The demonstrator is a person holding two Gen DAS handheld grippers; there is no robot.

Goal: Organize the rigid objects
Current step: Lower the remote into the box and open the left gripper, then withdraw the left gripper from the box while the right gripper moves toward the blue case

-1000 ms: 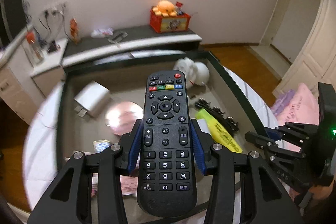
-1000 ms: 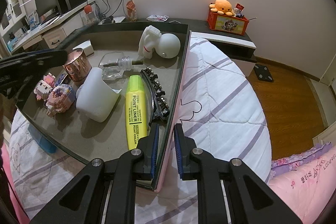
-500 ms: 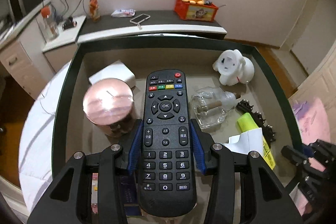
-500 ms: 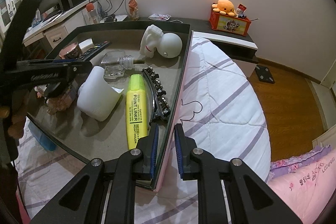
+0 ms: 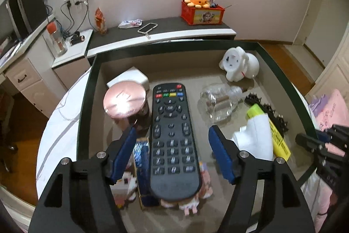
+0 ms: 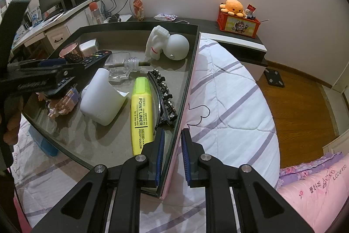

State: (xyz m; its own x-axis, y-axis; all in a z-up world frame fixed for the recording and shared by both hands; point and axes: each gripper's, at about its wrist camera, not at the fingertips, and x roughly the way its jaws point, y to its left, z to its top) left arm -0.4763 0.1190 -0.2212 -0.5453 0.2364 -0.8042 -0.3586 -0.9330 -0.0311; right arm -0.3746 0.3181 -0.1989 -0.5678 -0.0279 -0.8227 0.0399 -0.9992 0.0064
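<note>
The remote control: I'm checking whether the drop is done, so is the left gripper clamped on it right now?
No: in the left wrist view the left gripper stands open, with gaps between both blue pads and the remote control.

Each tool is a matte black plastic frame with triangular cut-outs and round silver screw heads at the joints. The left tool (image 5: 172,154) carries blue ribbed pads (image 5: 220,156) on its fingers; the right tool (image 6: 172,158) has the same blue pads (image 6: 160,156). Raised lettering, too blurred to read, marks the left tool's side.
</note>
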